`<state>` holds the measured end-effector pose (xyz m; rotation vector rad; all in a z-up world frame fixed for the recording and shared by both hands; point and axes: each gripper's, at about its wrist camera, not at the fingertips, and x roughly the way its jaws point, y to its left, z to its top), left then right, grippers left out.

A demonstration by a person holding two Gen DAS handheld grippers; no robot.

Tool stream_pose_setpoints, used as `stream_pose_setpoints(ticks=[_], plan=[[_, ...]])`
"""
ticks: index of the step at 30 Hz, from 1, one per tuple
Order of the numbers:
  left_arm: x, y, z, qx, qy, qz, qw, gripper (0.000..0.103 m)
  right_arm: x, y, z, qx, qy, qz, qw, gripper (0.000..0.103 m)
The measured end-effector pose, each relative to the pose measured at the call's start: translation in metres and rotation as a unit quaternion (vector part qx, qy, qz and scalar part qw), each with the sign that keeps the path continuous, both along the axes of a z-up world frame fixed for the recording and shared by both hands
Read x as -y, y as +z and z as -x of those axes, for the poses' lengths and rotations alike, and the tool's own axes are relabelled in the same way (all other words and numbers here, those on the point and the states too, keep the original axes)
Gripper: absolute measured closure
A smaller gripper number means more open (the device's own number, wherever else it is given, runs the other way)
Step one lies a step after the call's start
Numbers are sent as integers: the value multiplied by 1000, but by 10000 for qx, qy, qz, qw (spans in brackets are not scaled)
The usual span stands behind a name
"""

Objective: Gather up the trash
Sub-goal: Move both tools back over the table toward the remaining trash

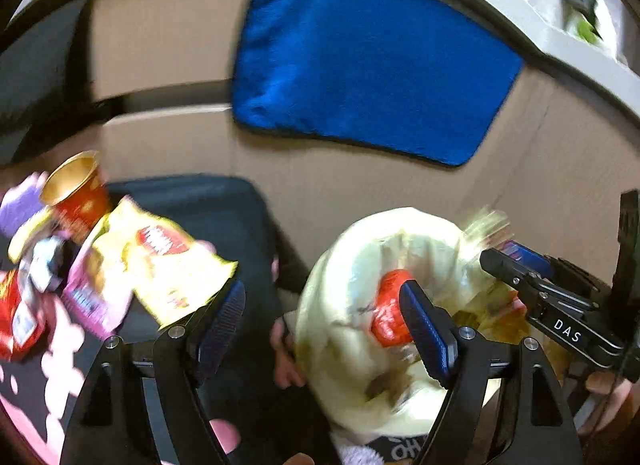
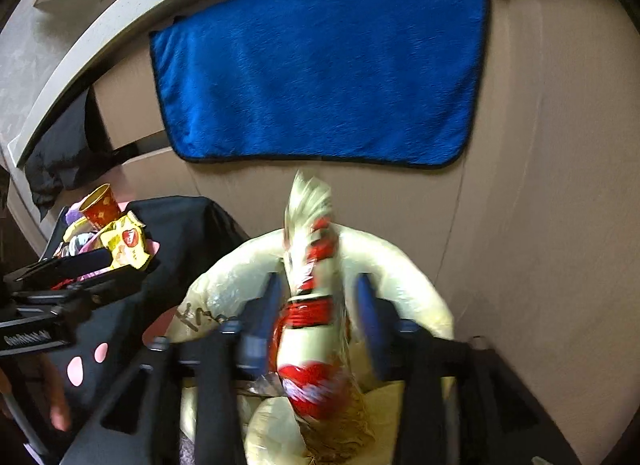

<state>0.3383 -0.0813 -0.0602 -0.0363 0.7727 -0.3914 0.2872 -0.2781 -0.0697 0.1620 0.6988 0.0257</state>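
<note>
In the left wrist view, the left tool (image 1: 322, 329) has its two blue pads apart, with nothing between them. Below it and a little to its right lies the pale yellow trash bag (image 1: 360, 305), with something red showing through its film. To its left, a heap of trash rests on a dark cloth with pink spots (image 1: 52, 381): a yellow chip packet (image 1: 168, 261), a red paper cup (image 1: 78, 193) lying tilted with its mouth up and to the left, and other wrappers that are too blurred to name. The right tool (image 1: 516, 261) enters from the right edge, just beside the top of the bag.

In the right wrist view, the right tool (image 2: 316, 317) stands over the bag (image 2: 224, 289), and a red and white wrapper (image 2: 312, 313) is between its pads. The long axis of the wrapper runs along the fingers, away from the camera. The blur hides whether the pads press on it, so I cannot tell if this tool is clamped or loose. The mouth of the bag seems to lie directly under the wrapper. The heap (image 2: 116, 237) is far to the left, beside the left tool (image 2: 72, 269), so I judge that the left one is nearer for the next piece, and the packet lies to its left.
</note>
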Motion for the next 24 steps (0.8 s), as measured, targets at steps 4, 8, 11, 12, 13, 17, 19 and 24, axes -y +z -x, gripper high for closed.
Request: stream_pose_setpoints(ticks=[4, 8, 11, 12, 13, 17, 19, 24], plan=[[-37, -1, 7, 53, 406, -27, 9992, 24, -11, 3, -1, -12, -90, 220, 9997, 59], [-72, -2, 17, 112, 772, -177, 9968, 24, -22, 13, 4, 91, -113, 256, 9996, 59], [-109, -5, 23, 70, 1029, -171, 9945, 25, -35, 26, 8, 213, -72, 242, 9995, 59], [-120, -6, 24, 76, 1144, -169, 9933, 25, -40, 32, 9, 255, -36, 214, 9994, 59], [-136, -7, 28, 86, 1302, -152, 9913, 25, -46, 36, 9, 293, 2, 180, 9994, 59], [-190, -9, 40, 87, 1838, -49, 9829, 26, -82, 58, 1, 418, 348, 90, 9985, 59], [-213, -11, 47, 101, 2056, -5, 9786, 26, -102, 64, -3, 483, 498, 153, 9975, 59], [-264, -17, 62, 64, 2547, 45, 9670, 28, -168, 73, -15, 618, 1084, 262, 9918, 59]])
